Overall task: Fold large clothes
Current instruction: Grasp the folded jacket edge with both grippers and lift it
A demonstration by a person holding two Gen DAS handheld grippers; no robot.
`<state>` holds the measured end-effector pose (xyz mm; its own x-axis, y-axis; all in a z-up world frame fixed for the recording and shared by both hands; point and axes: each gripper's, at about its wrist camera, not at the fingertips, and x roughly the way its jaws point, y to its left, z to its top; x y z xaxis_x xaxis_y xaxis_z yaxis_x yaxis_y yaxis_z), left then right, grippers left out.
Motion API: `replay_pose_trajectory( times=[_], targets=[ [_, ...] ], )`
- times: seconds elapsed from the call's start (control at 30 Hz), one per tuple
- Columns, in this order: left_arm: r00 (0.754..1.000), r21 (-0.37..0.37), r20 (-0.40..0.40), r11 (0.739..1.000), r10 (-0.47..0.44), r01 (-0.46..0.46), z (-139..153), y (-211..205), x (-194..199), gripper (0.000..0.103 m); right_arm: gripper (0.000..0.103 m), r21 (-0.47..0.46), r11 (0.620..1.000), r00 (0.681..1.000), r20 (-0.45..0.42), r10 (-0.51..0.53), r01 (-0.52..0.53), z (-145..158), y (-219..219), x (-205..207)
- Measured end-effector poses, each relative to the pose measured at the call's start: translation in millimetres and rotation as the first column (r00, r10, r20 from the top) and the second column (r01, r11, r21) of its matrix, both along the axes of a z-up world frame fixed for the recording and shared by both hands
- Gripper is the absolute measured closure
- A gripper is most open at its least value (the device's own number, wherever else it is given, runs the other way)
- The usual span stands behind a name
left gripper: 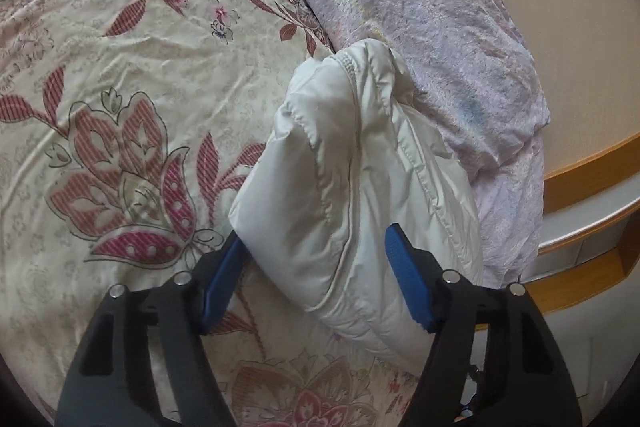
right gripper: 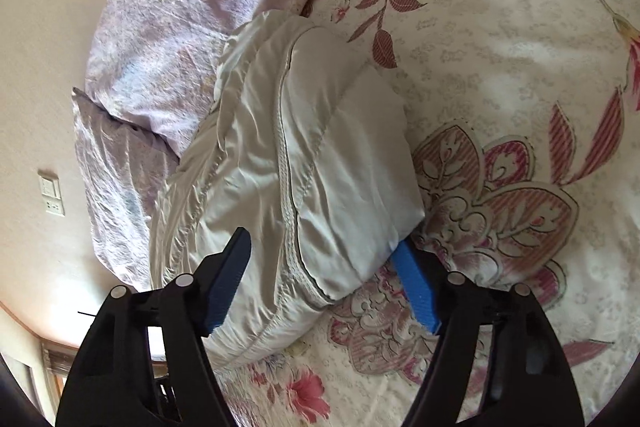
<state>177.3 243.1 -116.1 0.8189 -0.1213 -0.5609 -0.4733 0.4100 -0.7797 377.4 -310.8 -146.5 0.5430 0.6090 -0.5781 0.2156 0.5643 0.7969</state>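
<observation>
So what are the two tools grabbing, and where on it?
Both hold the folded white puffy jacket. The left tool clamps one end of the bundle; the right tool clamps the other end, blue pads pressing on both sides.

A folded white padded jacket (right gripper: 304,163) lies in the middle of the frame on a cream bedspread (right gripper: 500,75) with red and pink flowers. The right gripper (right gripper: 322,259) reaches up from the bottom edge, its blue fingers (right gripper: 230,279) pressed against either side of the jacket's near end, the bundle squeezed between them. A crumpled lilac quilt (right gripper: 180,7) fills the upper left, touching the jacket's far side. At the left edge, a pale wall carries a switch plate (right gripper: 51,193).
</observation>
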Motion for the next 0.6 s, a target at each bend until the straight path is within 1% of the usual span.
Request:
replay_pose_trajectory(
  times=[0.03, 0.07, 0.1, 0.13, 0.2, 0.23, 0.3, 0.4, 0.5, 0.6],
  targets=[
    [1.000, -0.014, 0.019, 1.000, 0.017, -0.016, -1, -1, 1, 0.036, 0.037, 0.015, 1.000, 1.000, 0.010, -0.010, 0.010, -2, 0, 1],
    [0.999, -0.031, 0.028, 0.999, 0.032, -0.031, -2, 0, 2, 0.043, 0.044, 0.023, 1.000, 1.000, 0.014, -0.015, 0.015, -4, 1, 1],
    [0.998, -0.060, 0.040, 0.997, 0.054, -0.052, -6, 1, 1, 0.051, 0.052, 0.032, 0.999, 1.000, 0.018, -0.020, 0.020, -6, -1, 0],
    [0.996, -0.091, 0.047, 0.993, 0.075, -0.070, -8, 3, -1, 0.055, 0.055, 0.052, 0.998, 0.999, 0.028, -0.027, 0.025, -7, -3, -2],
    [0.994, -0.133, 0.064, 0.988, 0.093, -0.084, -11, 7, -4, 0.070, 0.066, 0.084, 0.996, 0.998, 0.048, -0.030, 0.025, -6, -6, -4],
    [0.994, -0.137, 0.072, 0.988, 0.087, -0.077, -10, 8, -4, 0.071, 0.068, 0.089, 0.996, 0.998, 0.056, -0.028, 0.023, -6, -7, -4],
    [0.994, -0.116, 0.077, 0.991, 0.075, -0.066, -4, 8, -4, 0.077, 0.072, 0.091, 0.996, 0.997, 0.073, -0.026, 0.020, -1, -7, -7],
    [0.993, -0.089, 0.097, 0.994, 0.066, -0.058, 8, 8, -6, 0.081, 0.076, 0.082, 0.997, 0.993, 0.113, -0.022, 0.012, 11, -5, -10],
    [0.991, -0.061, 0.119, 0.997, 0.055, -0.048, 20, 10, -10, 0.083, 0.079, 0.082, 0.997, 0.989, 0.146, -0.008, -0.004, 22, -3, -13],
    [0.990, -0.040, 0.130, 0.998, 0.055, -0.050, 27, 11, -17, 0.084, 0.080, 0.082, 0.996, 0.986, 0.166, 0.018, -0.032, 32, -1, -20]
  ],
)
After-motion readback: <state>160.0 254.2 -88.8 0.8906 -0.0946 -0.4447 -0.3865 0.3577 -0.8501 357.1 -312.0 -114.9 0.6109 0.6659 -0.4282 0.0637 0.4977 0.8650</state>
